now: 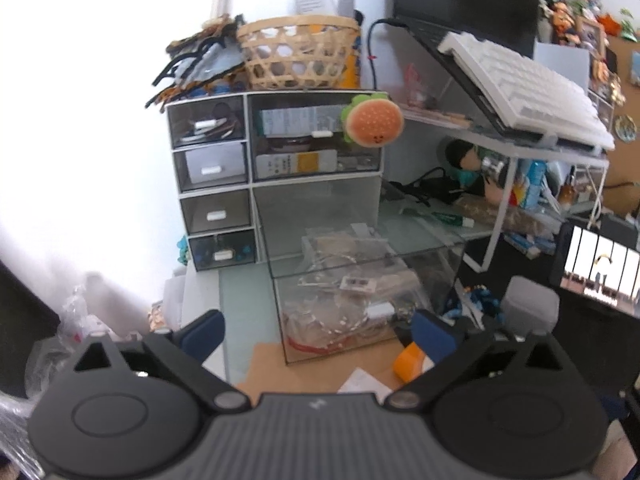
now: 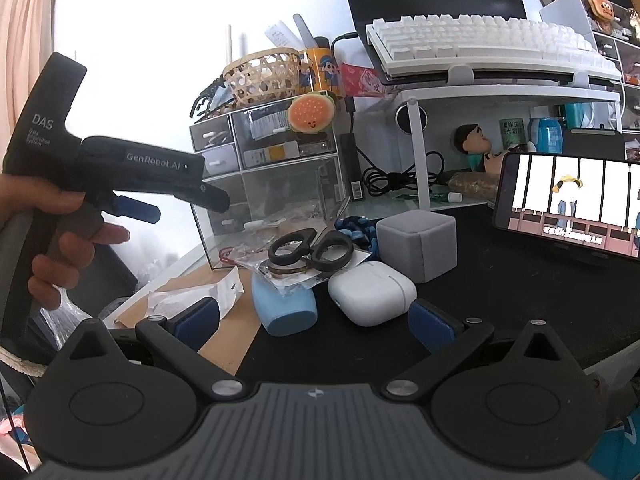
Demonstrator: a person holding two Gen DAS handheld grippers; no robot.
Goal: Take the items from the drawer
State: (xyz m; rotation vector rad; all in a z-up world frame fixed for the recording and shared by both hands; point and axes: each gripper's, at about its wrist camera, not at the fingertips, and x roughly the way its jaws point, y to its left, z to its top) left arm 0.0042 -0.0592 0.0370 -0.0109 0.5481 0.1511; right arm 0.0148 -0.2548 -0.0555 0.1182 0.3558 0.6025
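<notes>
The clear drawer (image 1: pixel 352 280) is pulled out of the organizer (image 1: pixel 276 176) twd the left claw (image 1: pixel 320 332), its long axis running 12-to-6 in the left view, w/ bagged items (image 1: pixel 344 300) heaped inside at about 12 o'clock, just ahead of the released, empty fingers. The right claw (image 2: pixel 316 320), also spread and empty, hovers over the tabletop (image 2: pixel 360 344) w/ the drawer at its 11 o'clock, farther off. So the left is nearer for the next pick.

Drawer (image 1: pixel 344 280) is clear glossy plastic, basket (image 1: pixel 296 52) above it woven bamboo, earbud case (image 2: pixel 370 292) smooth white plastic, cube (image 2: pixel 416 244) matt grey fabric.
</notes>
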